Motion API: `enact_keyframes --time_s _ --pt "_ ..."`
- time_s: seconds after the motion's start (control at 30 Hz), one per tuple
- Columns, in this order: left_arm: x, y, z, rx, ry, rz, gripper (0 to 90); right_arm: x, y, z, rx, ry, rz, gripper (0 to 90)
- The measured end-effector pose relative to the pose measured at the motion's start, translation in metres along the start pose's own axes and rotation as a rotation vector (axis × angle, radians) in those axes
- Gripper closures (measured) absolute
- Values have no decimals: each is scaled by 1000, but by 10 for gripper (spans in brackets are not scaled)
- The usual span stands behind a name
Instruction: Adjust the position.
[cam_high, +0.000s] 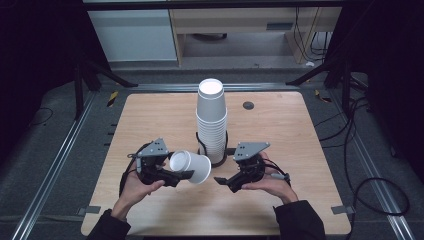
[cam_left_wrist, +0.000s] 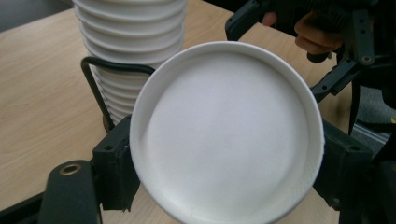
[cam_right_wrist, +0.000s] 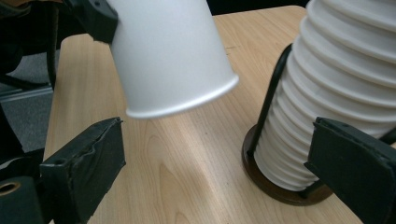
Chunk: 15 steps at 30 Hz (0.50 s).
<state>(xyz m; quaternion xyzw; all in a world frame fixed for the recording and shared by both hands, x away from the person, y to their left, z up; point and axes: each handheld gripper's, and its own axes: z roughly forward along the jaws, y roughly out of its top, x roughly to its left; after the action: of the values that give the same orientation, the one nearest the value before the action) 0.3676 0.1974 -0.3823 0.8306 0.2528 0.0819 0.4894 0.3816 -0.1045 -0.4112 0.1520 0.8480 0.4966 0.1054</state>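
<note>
One loose cup (cam_high: 190, 166) lies on its side above the table (cam_high: 150, 120), gripped at its base end between the narrow-set jaws of the left gripper (cam_high: 172, 176), its wide rim toward the holder. One stack (cam_high: 212, 120) of nested cups, too tightly packed to count, stands upright in a black wire holder (cam_high: 218, 161) near mid-table, just beside the loose cup. The right gripper (cam_high: 226, 182) hangs with its jaws wide and holding nothing, close to the holder's base and the cup's rim, with one dark round grommet (cam_high: 248, 105) far behind.
</note>
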Motion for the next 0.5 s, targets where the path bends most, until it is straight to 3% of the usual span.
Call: enact_keyframes --time_s 0.27,0.5 --pt "2 1 -8 -104 -30 -28 218 1 -7 3 -5 -1 37 41" --pt "0 2 -11 -147 -64 -34 218 6 -9 7 0 25 46 41"
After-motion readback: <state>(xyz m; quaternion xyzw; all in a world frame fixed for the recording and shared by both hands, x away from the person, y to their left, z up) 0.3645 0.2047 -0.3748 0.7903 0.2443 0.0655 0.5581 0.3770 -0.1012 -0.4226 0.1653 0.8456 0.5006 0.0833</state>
